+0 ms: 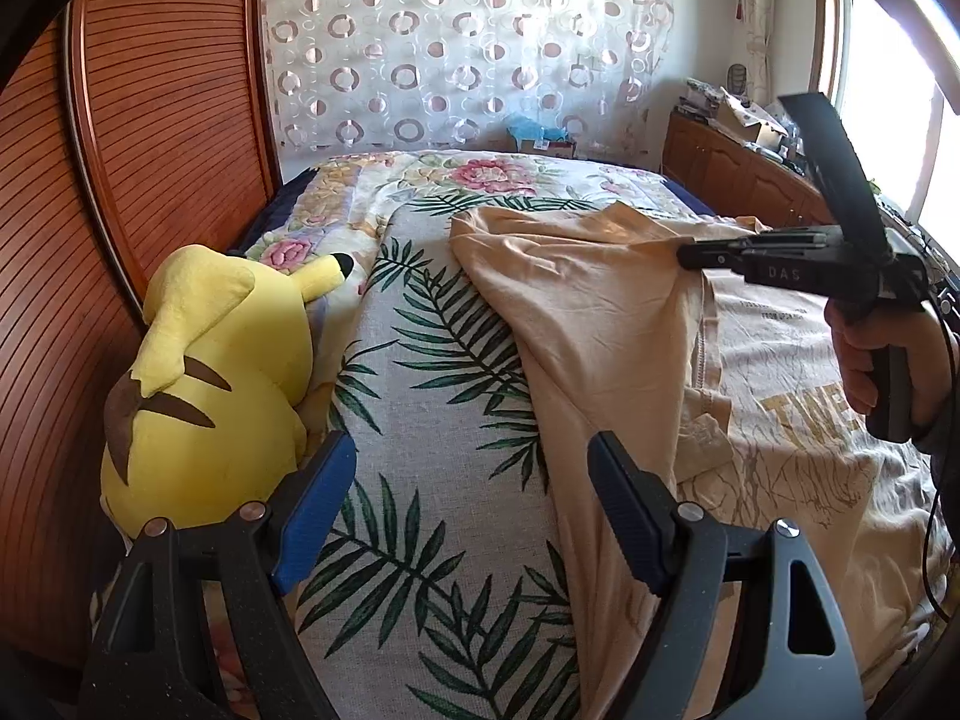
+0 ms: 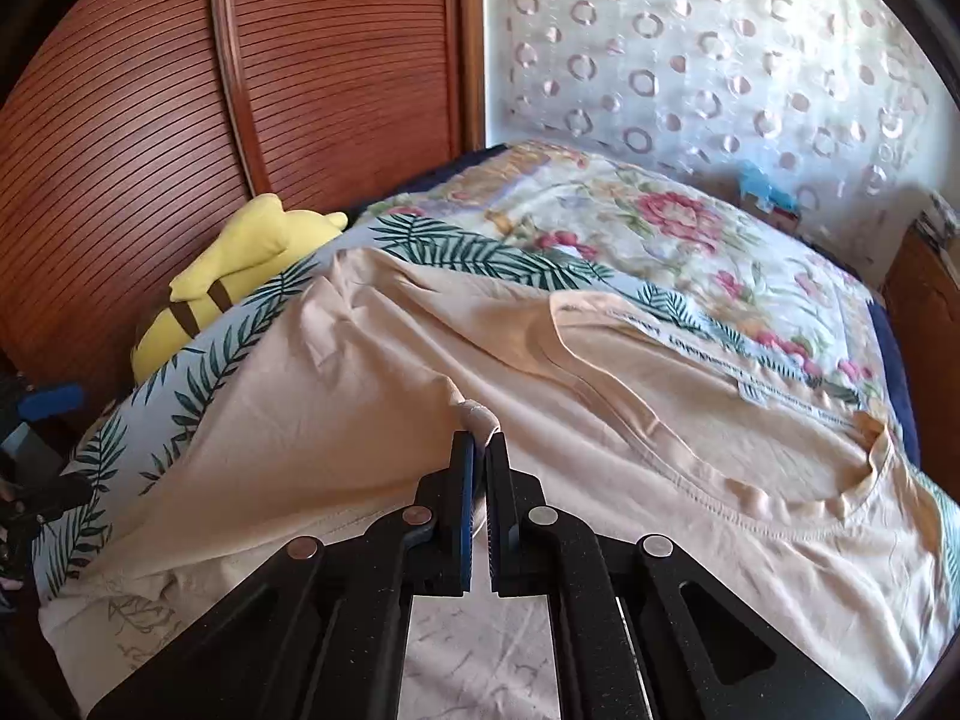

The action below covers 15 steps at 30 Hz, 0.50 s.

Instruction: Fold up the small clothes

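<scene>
We pinch a fold of the pale peach cotton T-shirt [image 2: 600, 420] on the bed with our right gripper [image 2: 480, 450], while our left gripper [image 1: 474, 456] hangs wide apart and empty.

The shirt lies spread over the palm-leaf printed bedcover [image 1: 432, 420], partly folded over itself so that its plain back covers part of the gold-printed front, and its neckline shows at the right edge in the right wrist view. Our right gripper's blue-padded jaws are pressed together on a bunched ridge of that cloth. Our left gripper's jaws stand over the leaf print and the shirt's edge, gripping nothing. A yellow plush toy with brown stripes [image 1: 204, 384] lies beside the slatted reddish wooden headboard [image 1: 150, 120], apart from the shirt.
</scene>
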Each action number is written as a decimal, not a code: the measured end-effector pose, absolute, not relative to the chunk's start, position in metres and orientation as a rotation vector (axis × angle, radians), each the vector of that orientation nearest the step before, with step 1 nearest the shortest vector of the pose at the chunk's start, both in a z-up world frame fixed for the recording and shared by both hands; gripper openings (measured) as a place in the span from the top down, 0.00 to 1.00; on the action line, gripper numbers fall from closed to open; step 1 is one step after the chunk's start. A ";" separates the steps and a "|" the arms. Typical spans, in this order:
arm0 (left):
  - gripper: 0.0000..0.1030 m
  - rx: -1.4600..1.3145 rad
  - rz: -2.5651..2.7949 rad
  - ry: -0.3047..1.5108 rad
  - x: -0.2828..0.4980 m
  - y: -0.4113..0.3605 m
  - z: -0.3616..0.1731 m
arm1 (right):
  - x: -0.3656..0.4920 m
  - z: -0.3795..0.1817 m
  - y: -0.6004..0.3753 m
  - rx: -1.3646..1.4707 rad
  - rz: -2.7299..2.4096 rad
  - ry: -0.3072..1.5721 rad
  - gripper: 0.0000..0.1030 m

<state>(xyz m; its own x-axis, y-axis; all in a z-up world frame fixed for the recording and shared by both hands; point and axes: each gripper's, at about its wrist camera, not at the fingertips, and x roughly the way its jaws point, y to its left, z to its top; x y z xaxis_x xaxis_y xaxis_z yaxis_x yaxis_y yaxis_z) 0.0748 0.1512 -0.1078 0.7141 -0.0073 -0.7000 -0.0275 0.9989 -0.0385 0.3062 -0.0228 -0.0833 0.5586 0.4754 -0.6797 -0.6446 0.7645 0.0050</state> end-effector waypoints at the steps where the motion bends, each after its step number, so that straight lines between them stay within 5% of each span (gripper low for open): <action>1: 0.22 -0.043 0.011 0.779 0.076 0.151 -0.108 | 0.306 -0.082 -0.025 -0.252 0.663 0.712 0.97; 5: 0.22 -0.039 0.010 0.783 0.077 0.149 -0.110 | 0.289 -0.067 -0.024 -0.246 0.672 0.692 0.83; 15: 0.22 -0.051 0.022 0.768 0.073 0.149 -0.107 | 0.216 -0.084 -0.030 -0.225 0.874 0.738 0.82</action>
